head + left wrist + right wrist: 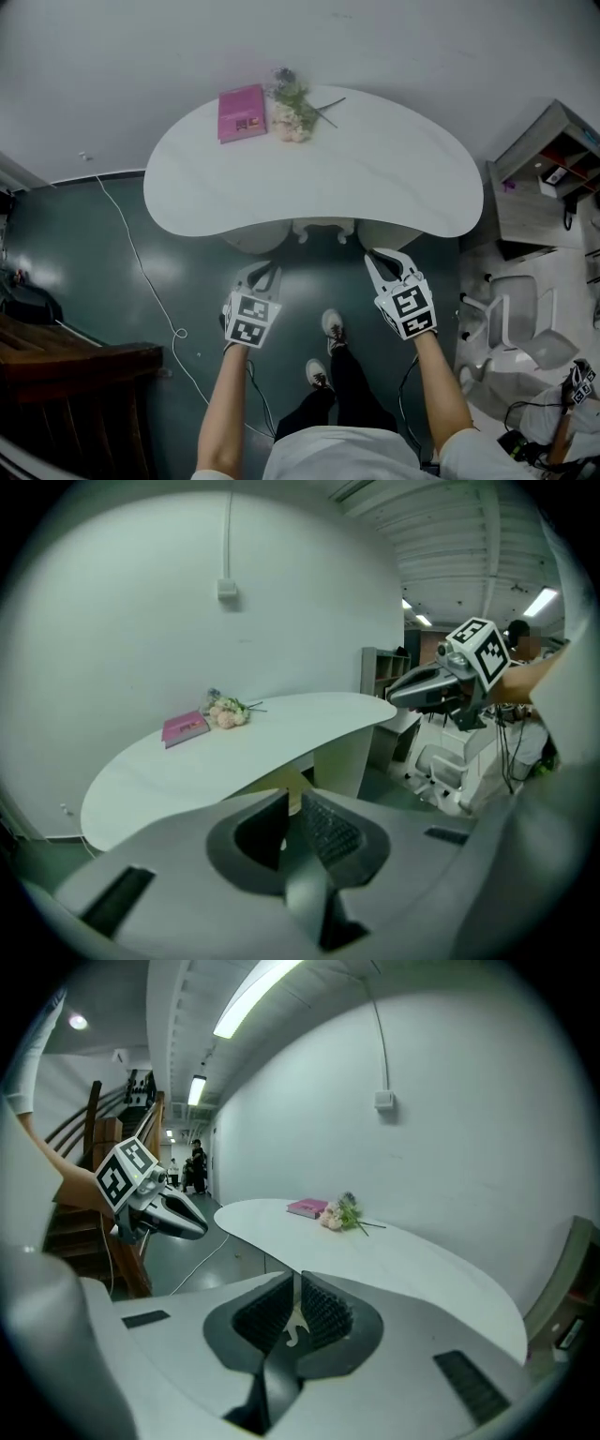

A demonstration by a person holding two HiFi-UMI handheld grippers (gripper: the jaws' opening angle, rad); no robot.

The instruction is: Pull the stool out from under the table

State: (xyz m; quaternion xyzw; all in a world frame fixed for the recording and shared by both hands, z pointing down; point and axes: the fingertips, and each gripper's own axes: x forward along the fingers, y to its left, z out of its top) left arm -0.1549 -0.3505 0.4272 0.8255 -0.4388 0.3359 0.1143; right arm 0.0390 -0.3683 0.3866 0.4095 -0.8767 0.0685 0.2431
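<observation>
A white kidney-shaped table (375, 178) stands against the wall. The stool (323, 228) is tucked under its near edge; only a white rim and curled legs show between the table's two pedestals. My left gripper (266, 273) is shut and empty, just short of the left pedestal. My right gripper (376, 256) is shut and empty too, close to the right pedestal. The left gripper view looks past shut jaws, left gripper (292, 799), at the table (244, 752). In the right gripper view the right gripper (295, 1283) points over the table (403, 1260).
A pink book (242, 112) and a bunch of flowers (292, 111) lie at the table's far side. A white cable (141, 272) runs over the dark floor at left, beside wooden stairs (75, 366). A white chair (516, 319) and grey shelf (544, 178) stand at right.
</observation>
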